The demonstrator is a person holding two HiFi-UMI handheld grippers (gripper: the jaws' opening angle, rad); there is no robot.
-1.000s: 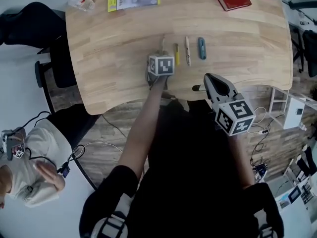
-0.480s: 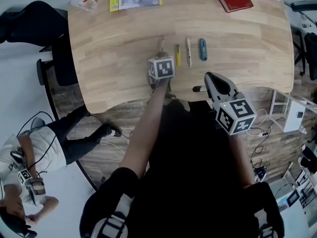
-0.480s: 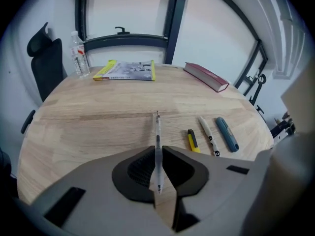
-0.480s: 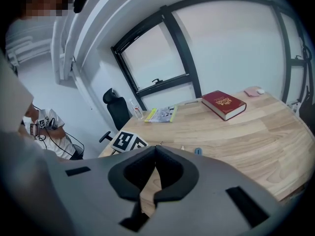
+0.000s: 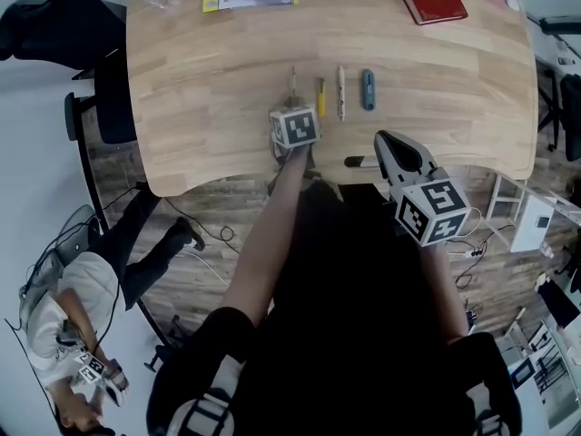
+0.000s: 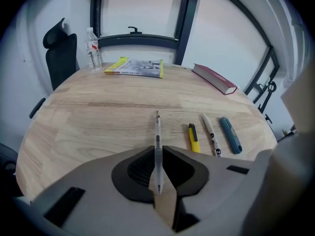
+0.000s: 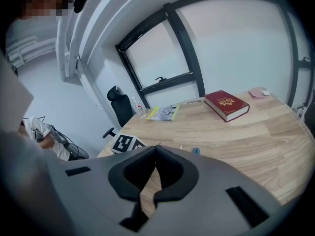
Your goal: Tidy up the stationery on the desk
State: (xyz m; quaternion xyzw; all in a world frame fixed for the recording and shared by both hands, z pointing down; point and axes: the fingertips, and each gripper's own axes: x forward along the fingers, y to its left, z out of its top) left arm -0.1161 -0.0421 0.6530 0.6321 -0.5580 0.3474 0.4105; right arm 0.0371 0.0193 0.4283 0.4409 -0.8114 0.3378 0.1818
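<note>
Clear plastic: a slim clear pen [image 6: 157, 132], clamped between the jaws of the left gripper [image 6: 157, 150], with the barrel running straight ahead out of them and the tip well forward over the tabletop [image 6: 98, 122]. Hard to tell whether it is resting on the wood or hanging just above it.

To the right of those jaws lies a parallel row, each piece apart from the next: a yellow pen [image 6: 194, 138], a white pen [image 6: 210, 133], then a blue pen [image 6: 230, 134].

Likely step in hand: laying the clear pen down as the left end of that row.

- Check first that the barrel points the same way as the three to the right, with a similar gap beside the yellow pen.
- Lower until the whole length sits flat on the wood; open only then, and only a little, since a round barrel rolls at a nudge.
- Draw straight back along the pen's own line, not sideways, so neither jaw drags it toward the yellow pen.

Right gripper [image 7: 154, 154]: jaws shut together on nothing, held back at the near edge of the tabletop, with a black marker [image 5: 359, 162] lying just to their left, probably next for the row.
</note>
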